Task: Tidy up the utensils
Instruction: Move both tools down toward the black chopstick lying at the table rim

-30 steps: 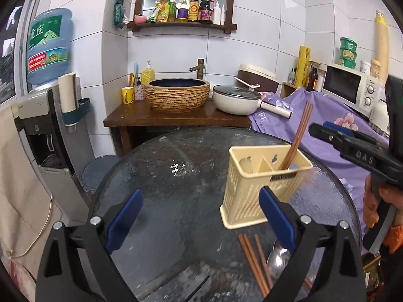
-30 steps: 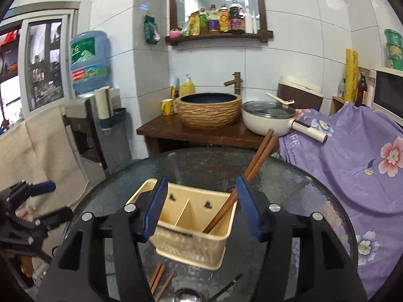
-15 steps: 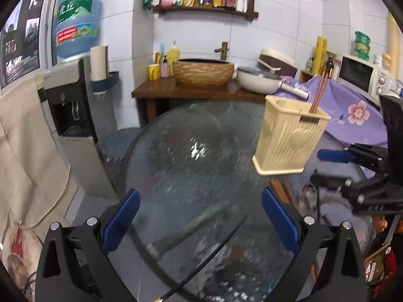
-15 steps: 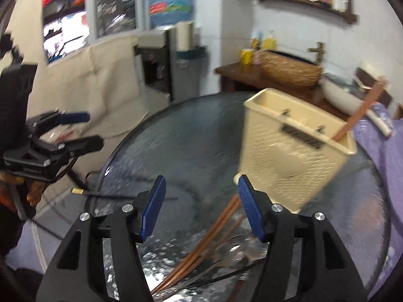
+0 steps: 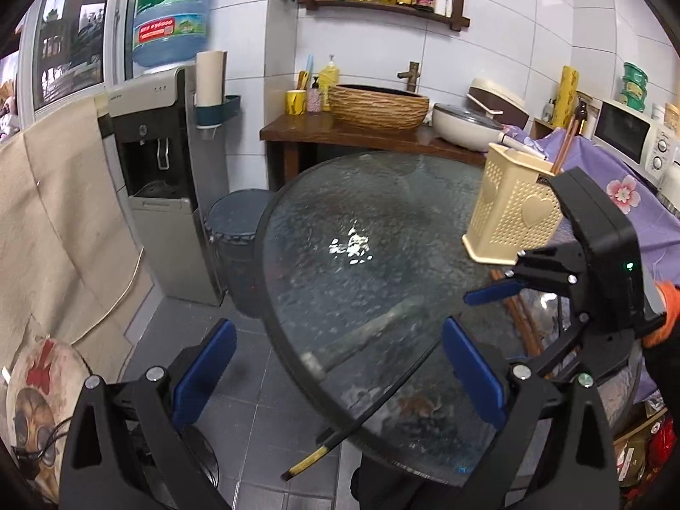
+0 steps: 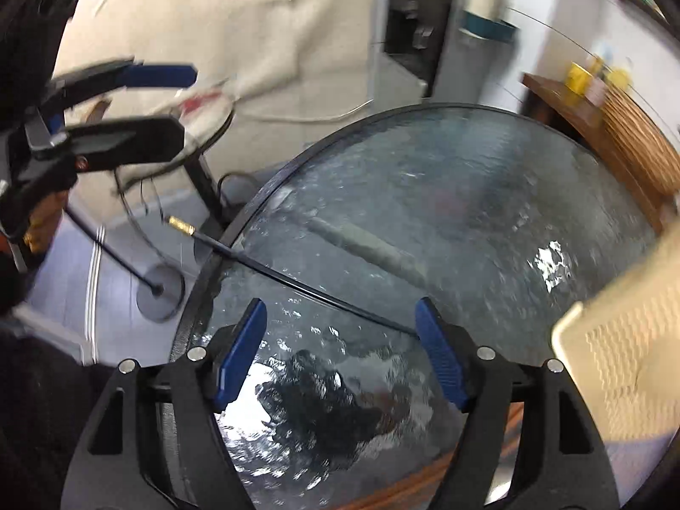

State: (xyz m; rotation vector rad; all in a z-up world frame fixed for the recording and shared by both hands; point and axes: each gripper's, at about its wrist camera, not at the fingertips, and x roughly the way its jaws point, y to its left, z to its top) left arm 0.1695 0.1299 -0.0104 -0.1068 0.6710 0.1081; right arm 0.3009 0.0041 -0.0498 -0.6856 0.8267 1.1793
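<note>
Both tools are released: the left tool and the right tool, whose jaws have just been opening, hover empty over the worktop. Beside the cream holder, brown chopsticks lie flat.

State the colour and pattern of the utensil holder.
Cream utensil holder, perforated with dots, heart motifs on its sides; clearest in the left wrist view.

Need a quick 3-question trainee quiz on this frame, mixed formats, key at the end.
1. True or false: the utensil holder already has wooden chopsticks standing in it.
2. The black chopstick with the gold tip lies: A) inside the holder B) across the glass table rim, tip overhanging C) in the right gripper.
3. Fill in: the left gripper is ___.

Key: 1 true; 2 B; 3 open, holding nothing.
</note>
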